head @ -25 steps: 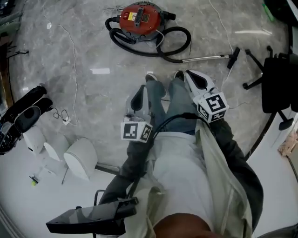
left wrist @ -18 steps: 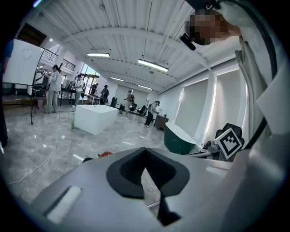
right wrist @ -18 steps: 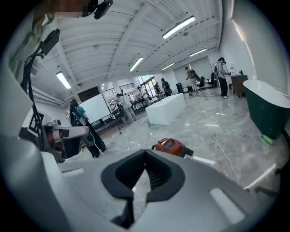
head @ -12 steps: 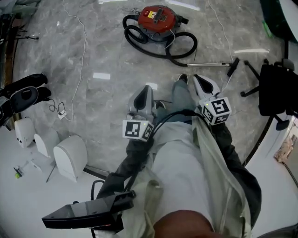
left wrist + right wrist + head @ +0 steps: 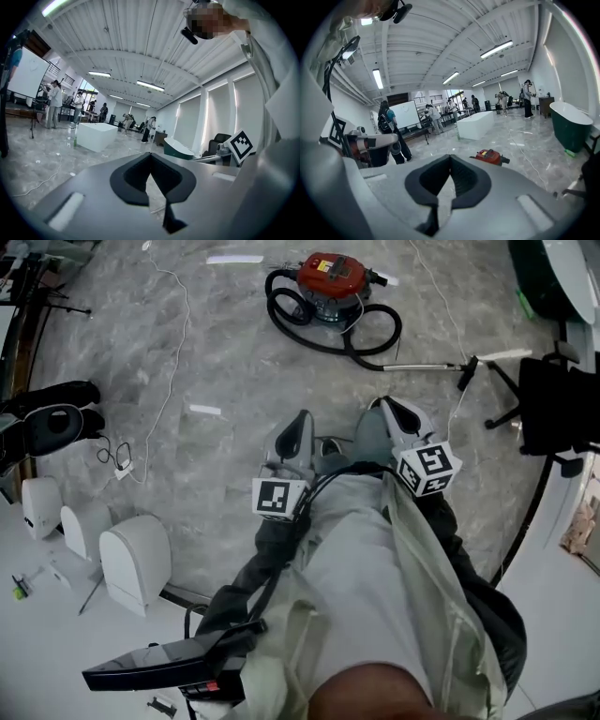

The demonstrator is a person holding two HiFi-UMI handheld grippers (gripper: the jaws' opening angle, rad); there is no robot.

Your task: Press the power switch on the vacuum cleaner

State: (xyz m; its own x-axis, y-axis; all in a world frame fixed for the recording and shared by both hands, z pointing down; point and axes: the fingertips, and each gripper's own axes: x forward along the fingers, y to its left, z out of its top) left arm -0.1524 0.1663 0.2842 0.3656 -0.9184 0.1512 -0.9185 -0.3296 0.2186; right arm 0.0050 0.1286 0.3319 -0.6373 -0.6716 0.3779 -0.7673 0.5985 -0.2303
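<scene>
The red vacuum cleaner (image 5: 332, 276) sits on the marble floor at the top of the head view, with its black hose (image 5: 370, 337) looped beside it and a metal wand (image 5: 424, 365) running right. It also shows small and far off in the right gripper view, as the vacuum cleaner (image 5: 489, 156) just right of the jaw tips. My left gripper (image 5: 301, 418) and right gripper (image 5: 386, 405) are held in front of the person's legs, well short of the vacuum. Both are shut with nothing between the jaws. The left gripper (image 5: 150, 155) faces away from the vacuum, which its view does not show.
A black office chair (image 5: 557, 407) stands at the right. White rounded units (image 5: 134, 560) and black gear (image 5: 49, 422) lie at the left, with a white cable (image 5: 171, 351) across the floor. A black device (image 5: 173, 672) is near the bottom. Farther off are a white block (image 5: 475, 124), a green tub (image 5: 573, 123) and several people.
The vacuum has shifted right and looks smaller in the head view as the camera swung. Both grippers moved slightly right and stayed shut.
</scene>
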